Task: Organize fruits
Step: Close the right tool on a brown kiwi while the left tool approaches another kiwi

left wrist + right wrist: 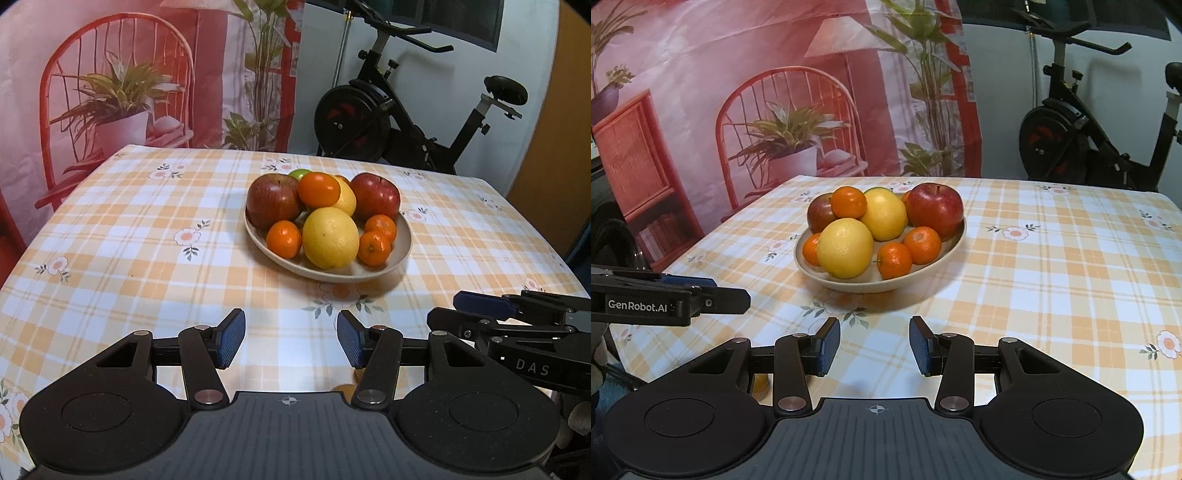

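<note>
Fruit bowl (400, 254) ahead of left gripper (291, 338), well apart.

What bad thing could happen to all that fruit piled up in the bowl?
1. The top orange sits high on the heap in the bowl. Nudging a fruit beneath it could send it rolling onto the tablecloth.
2. The fruits are packed touching each other, so the left gripper may bump a neighbour when reaching for one.
3. The right gripper waits close beside the left; both reaching together might collide.
</note>
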A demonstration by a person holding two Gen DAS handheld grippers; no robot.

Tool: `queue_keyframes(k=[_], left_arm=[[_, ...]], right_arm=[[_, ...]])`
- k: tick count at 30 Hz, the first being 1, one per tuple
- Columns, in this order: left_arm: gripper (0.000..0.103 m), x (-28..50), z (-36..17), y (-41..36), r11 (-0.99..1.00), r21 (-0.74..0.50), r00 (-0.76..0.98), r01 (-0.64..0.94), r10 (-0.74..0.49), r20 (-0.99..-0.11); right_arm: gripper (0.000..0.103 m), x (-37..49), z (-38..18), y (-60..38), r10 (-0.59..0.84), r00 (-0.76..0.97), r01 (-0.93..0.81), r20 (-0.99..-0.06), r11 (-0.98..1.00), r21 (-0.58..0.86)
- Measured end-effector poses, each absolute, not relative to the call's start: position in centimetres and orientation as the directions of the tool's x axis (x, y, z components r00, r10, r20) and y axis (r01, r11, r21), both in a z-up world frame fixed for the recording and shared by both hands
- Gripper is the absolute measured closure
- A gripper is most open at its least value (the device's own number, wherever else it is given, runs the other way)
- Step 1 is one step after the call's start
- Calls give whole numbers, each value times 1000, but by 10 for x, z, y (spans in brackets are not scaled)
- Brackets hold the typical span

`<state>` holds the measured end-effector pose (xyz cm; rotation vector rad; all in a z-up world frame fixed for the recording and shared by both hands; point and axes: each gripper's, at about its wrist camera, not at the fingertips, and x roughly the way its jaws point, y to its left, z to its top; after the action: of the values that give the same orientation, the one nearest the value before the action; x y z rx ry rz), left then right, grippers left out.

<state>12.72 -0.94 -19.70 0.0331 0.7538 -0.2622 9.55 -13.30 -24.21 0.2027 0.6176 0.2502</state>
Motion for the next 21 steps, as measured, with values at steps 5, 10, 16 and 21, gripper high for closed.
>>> queue_keyframes(k=[5, 10, 16, 21], left_arm=[[46, 124, -196, -5, 970, -68, 702, 232, -215, -679], [46, 122, -195, 1, 975, -74, 706, 211, -205, -678], [46, 123, -197, 8, 979, -84, 705, 187, -193, -683], [46, 123, -197, 12, 980, -91, 703, 176, -190, -685]], right_arm=[[64, 95, -243, -123, 329, 768, -215, -549, 941, 263], [64, 97, -245, -107, 373, 737, -272, -563, 927, 258], [67, 102, -249, -90, 407, 702, -314, -584, 914, 258], [70, 107, -253, -85, 420, 678, -324, -603, 908, 267]])
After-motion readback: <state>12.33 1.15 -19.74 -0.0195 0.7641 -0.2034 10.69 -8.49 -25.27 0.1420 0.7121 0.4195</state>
